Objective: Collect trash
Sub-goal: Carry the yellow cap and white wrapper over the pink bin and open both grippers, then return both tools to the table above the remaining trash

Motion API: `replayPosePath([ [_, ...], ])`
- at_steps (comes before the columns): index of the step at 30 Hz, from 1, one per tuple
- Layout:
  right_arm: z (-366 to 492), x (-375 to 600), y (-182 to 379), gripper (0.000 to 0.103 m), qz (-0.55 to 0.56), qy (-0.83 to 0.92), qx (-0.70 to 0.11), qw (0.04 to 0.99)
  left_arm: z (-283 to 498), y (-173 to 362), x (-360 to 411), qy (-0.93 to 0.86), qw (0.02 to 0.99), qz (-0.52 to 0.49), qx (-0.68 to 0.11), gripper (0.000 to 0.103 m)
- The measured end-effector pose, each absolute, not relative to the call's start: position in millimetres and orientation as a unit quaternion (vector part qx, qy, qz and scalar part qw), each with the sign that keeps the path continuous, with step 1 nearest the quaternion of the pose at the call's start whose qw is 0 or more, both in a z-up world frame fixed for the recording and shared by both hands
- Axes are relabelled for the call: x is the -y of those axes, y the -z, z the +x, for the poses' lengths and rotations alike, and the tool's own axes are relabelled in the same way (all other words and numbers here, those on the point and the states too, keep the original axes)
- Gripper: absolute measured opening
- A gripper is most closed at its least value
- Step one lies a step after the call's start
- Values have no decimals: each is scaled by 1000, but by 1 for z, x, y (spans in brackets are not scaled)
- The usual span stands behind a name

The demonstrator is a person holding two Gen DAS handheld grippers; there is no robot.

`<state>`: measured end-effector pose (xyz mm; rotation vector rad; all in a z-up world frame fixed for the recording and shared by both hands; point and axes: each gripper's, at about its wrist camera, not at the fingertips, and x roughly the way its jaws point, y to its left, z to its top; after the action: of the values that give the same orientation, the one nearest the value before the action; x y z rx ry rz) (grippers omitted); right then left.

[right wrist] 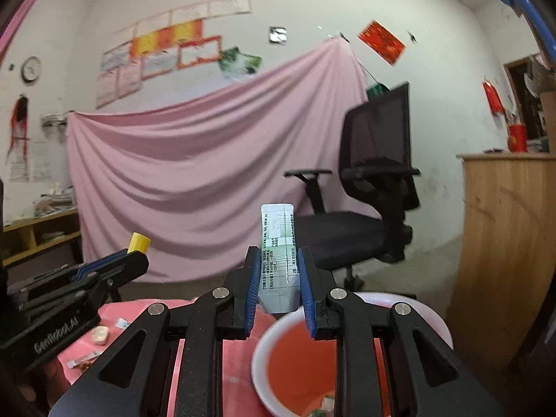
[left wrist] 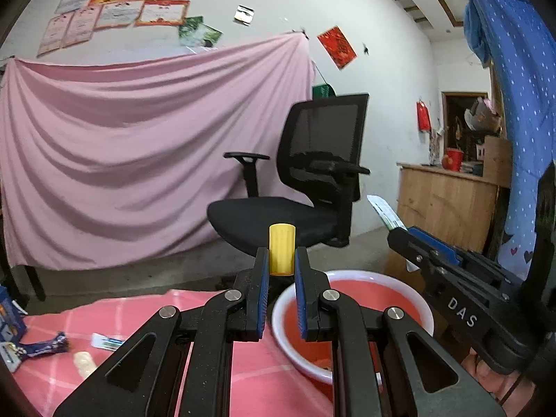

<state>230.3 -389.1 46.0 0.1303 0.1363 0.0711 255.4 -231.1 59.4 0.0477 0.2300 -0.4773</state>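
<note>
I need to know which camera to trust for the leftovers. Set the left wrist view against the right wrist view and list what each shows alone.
Left wrist only: a blue wrapper and a blue box at the cloth's left edge.

Right wrist only: a wall clock and a low wooden shelf.

Both: the left gripper shut on the yellow cylinder, the right gripper shut on the printed packet, the pink basin, and the black office chair.
</note>
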Motion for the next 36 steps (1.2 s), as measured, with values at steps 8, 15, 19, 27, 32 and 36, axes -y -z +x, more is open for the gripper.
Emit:
replayPosePath([
  [8,242,418,-29,20,105,-14,-128,986,281,-34,267,259,946,38,-191,11],
  [15,253,433,-18,20,125,-2,-175,977,299,-16,286,273,925,44,-260,11],
  [19,256,439,-15,21,134,5,-187,973,309,-11,295,282,914,46,-288,11],
  [27,259,442,-12,21,143,13,-201,969,320,-3,303,291,902,50,-314,12],
  [32,259,445,-11,21,146,18,-202,968,323,-2,296,286,902,37,-320,29],
  [36,259,446,-11,28,149,23,-202,968,324,-5,287,274,907,26,-319,29],
])
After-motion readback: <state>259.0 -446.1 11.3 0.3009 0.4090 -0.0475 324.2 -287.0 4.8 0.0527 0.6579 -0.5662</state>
